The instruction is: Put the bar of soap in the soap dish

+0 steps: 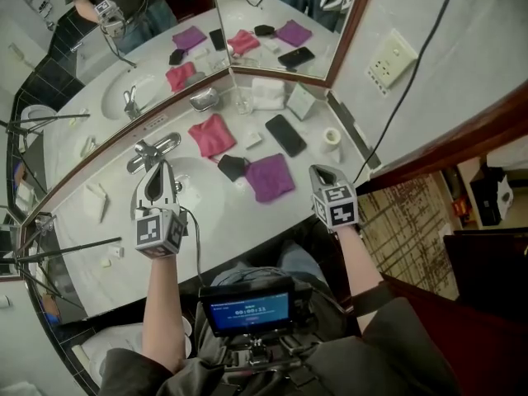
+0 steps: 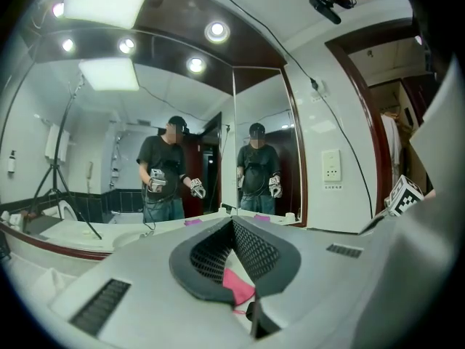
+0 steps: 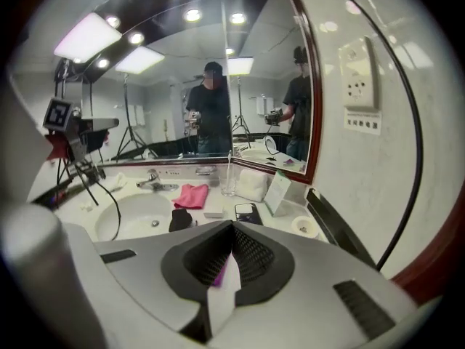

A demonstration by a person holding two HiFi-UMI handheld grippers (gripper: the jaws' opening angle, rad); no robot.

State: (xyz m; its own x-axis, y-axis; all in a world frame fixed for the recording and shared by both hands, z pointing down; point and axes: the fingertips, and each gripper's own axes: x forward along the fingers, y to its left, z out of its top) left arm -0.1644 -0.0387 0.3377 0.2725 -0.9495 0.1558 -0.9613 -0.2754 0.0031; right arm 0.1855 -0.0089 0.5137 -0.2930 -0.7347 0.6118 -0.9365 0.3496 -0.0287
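Observation:
A small white bar of soap [image 1: 253, 139] lies on the counter between a pink cloth [image 1: 212, 135] and a black phone [image 1: 285, 134]; the right gripper view shows the soap [image 3: 213, 214] too. A silver soap dish [image 1: 204, 99] sits at the mirror's foot, also visible as the dish [image 3: 205, 170]. My left gripper [image 1: 157, 169] hovers over the sink basin [image 1: 198, 190], shut and empty, aimed at the mirror [image 2: 233, 222]. My right gripper [image 1: 320, 172] hangs at the counter's front right, shut and empty [image 3: 232, 226]. Neither touches the soap.
A purple cloth [image 1: 270, 177] and a black pouch [image 1: 233, 167] lie near the front. A faucet [image 1: 148, 151], a glass [image 1: 242, 99], a folded white towel [image 1: 268, 93], a card [image 1: 300, 101] and a small roll [image 1: 332, 137] stand further back. Tripod legs [image 1: 66, 248] cross the left end.

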